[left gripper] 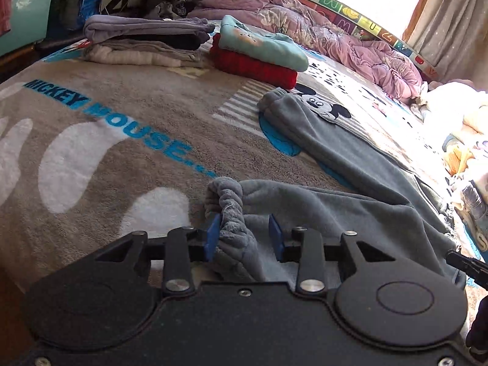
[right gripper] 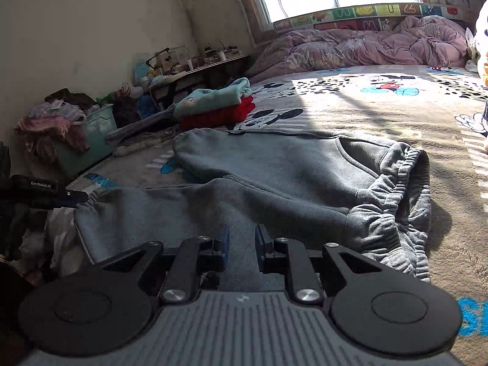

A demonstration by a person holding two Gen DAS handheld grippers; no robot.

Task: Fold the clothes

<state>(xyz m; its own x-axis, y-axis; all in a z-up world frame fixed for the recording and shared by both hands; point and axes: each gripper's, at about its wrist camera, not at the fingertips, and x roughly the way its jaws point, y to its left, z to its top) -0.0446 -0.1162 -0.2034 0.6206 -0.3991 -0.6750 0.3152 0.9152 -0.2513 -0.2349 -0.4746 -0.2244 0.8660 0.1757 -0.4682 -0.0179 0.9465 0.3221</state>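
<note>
Grey fleece trousers (right gripper: pixel 274 167) lie spread on the Mickey Mouse blanket (left gripper: pixel 122 128). Their elastic waistband (right gripper: pixel 396 189) is at the right and both legs run to the left. One leg's cuff (left gripper: pixel 274 97) lies flat further up the bed. The near leg's cuff (left gripper: pixel 225 201) stands bunched up between the blue pads of my left gripper (left gripper: pixel 244 235), which is shut on it. The right wrist view shows that left gripper (right gripper: pixel 71 198) from the side at the same cuff. My right gripper (right gripper: pixel 242 244) hovers low over the near leg, its jaws slightly apart and pinching nothing.
Two folded stacks sit further up the bed: a teal top on a red one (left gripper: pixel 259 58), and a grey and purple stack (left gripper: pixel 143 39). A purple duvet (left gripper: pixel 335 36) lies by the window. Unfolded clothes (left gripper: pixel 463 140) are heaped at the right. A teal bin (right gripper: pixel 91 134) stands beside the bed.
</note>
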